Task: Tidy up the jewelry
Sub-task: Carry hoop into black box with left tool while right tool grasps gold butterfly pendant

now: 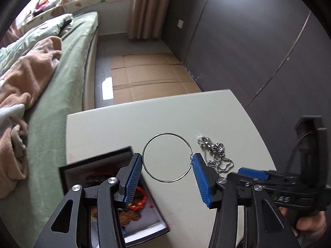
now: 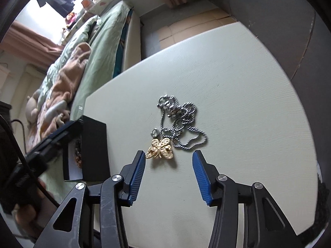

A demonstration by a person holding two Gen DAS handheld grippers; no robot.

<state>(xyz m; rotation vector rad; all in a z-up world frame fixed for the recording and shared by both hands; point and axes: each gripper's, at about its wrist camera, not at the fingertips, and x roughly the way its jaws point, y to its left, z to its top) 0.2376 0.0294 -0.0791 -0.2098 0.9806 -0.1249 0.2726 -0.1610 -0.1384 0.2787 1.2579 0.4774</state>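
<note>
The left gripper (image 1: 167,156) grips a thin metal hoop (image 1: 169,133) across its width. Each blue pad appears to press on one side of the wire, though the wire is so fine that the contact is hard to make out. The hoop is held over the white table (image 1: 124,128), just beside an open black box (image 1: 93,165) that sits at the table's left edge, towards the near corner. Inside the box lie a red cord (image 1: 140,198) and some amber-gold beads (image 1: 128,217), half hidden behind the gripper's left finger.

The right gripper (image 2: 168,159) is angled down at the table with its jaws standing apart and nothing between them. Just beyond its left fingertip lies a gold butterfly pendant (image 2: 160,149), flat on the table. A small silver loop (image 2: 154,132) lies at the pendant's far end. Touching or nearly touching that loop (the two run close together) is a silver ball chain (image 2: 180,119), heaped in loose coils around the middle of the table, well clear of its right edge. In the left wrist view the chain lies just right of the hoop, and the person's hand (image 1: 306,223) shows at the lower right, gripping the right tool's handle.

Past the table's far edge, flattened cardboard (image 1: 149,76) covers the floor. Beside it stands a bed with a green cover (image 1: 62,82) and a rumpled peach blanket (image 1: 26,72), and a curtain (image 1: 146,6) hangs at the far wall.
</note>
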